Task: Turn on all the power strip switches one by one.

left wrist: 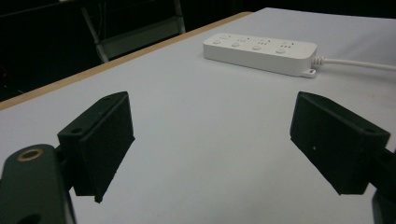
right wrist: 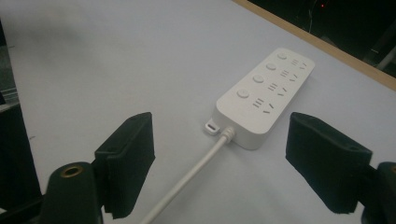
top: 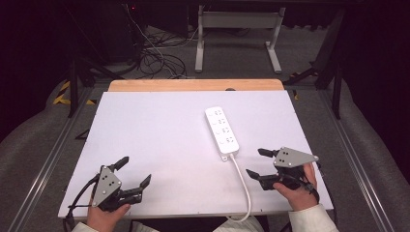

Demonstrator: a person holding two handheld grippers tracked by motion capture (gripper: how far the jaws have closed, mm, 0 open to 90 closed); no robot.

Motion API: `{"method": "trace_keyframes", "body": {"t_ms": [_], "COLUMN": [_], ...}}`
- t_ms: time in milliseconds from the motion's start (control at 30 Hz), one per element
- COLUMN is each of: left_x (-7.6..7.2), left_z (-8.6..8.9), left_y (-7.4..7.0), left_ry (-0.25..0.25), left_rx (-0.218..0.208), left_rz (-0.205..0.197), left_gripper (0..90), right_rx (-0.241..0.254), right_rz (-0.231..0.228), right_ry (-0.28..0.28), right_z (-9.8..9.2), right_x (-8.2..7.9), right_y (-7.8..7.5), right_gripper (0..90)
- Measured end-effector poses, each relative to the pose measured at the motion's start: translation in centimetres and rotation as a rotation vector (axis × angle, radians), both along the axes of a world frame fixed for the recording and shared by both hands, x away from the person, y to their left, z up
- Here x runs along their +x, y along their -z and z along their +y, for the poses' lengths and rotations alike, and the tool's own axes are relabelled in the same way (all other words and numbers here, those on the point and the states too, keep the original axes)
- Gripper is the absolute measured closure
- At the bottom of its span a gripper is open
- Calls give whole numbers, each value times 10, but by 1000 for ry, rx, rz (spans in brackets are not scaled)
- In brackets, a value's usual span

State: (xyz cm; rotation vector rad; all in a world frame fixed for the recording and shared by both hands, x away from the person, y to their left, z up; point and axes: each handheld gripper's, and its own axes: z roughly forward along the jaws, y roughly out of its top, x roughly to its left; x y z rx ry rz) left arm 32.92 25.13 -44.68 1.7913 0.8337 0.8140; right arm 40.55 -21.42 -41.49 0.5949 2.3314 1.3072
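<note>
The power strip [top: 222, 132] lay mid-table, right of centre. My right gripper [top: 257, 163] stood wide and empty near its cable [top: 243, 181]; I judged squaring the jaws across the cable best.

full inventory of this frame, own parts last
power strip: 1, white, four outlets, flat on the table right of centre
power cord: 1, white, runs from the strip's near end off the table's near edge
table: 1, white top, wooden strip along the far edge
metal frame: 1, pale grey, on the floor beyond the table
floor cables: several, black and white, far left floor
left tongs: 1, black, jaws open, near-left, nothing between
right tongs: 1, black, jaws open, near the cord, nothing gripped
hands: 2, at the near edge
</note>
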Motion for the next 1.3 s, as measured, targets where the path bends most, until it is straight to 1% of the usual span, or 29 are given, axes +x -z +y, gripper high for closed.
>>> {"method": "trace_keyframes", "body": {"t_ms": [67, 100, 133, 200, 300, 433, 467, 567, 700, 800, 867, 900, 933, 967, 1000, 1033, 1067, 1100, 1133, 1233, 1300], "left_x": [0, 0, -1, -1, 0, 0, -1, -1, -1, -1, 0, 0, 0, 0, 0, 0, 0, 0, 0, 0, 0], "left_z": [0, 0, 0, 0, 0, 0, 0, 0, 0, 0, 0, 0, 0, 0, 0, 0, 0, 0, 0, 0, 0], "left_y": [0, 0, 0, 0, 0, 0, 0, 0, 0, 0, 0, 0, 0, 0, 0, 0, 0, 0, 1, 1, 1], "left_ry": [0, 0, 0, 1, 1, -1, 0, 0, -1, 0, -1, 0, 0, 0, 0, -1, -2, -4, -5, -5, -3], "left_rx": [0, -7, -5, 2, 3, 4, -2, -3, -1, 5, 4, 4, 7, 9, 10, 10, 10, 9, 1, 2, 2], "left_rz": [-1, 3, 3, 0, -3, -4, -1, -2, -1, -2, -4, -4, -6, -7, -8, -8, -7, -7, 0, 1, -2], "left_gripper": [140, 141, 141, 141, 141, 141, 142, 143, 143, 143, 143, 143, 143, 143, 143, 143, 143, 144, 144, 145, 146], "right_rx": [-5, -6, -12, -23, -31, -37, -37, -36, -50, -54, -55, -54, -60, -60, -64, -62, -62, -55, -48, -35, -32], "right_rz": [-5, -5, -9, -4, 7, 10, 11, 32, 31, 38, 43, 44, 47, 47, 51, 55, 55, 58, 58, 49, 51], "right_ry": [-5, -7, -10, -12, -19, -31, -34, -54, -62, -64, -68, -71, -87, -87, -92, -94, -94, -89, -78, -37, -17], "right_z": [2, 4, 8, 12, 18, 23, 25, 33, 39, 42, 43, 43, 45, 45, 46, 48, 48, 49, 50, 52, 54], "right_x": [2, 4, 7, 11, 16, 21, 23, 32, 36, 39, 41, 42, 42, 42, 43, 45, 45, 47, 48, 53, 57], "right_y": [-2, -5, -9, -12, -14, -16, -17, -20, -21, -22, -22, -22, -23, -23, -23, -24, -24, -24, -24, -24, -25], "right_gripper": [257, 263, 263, 263, 269, 286, 288, 311, 321, 357, 405, 451, 639, 639, 697, 836, 836, 895, 900, 900, 900]}}
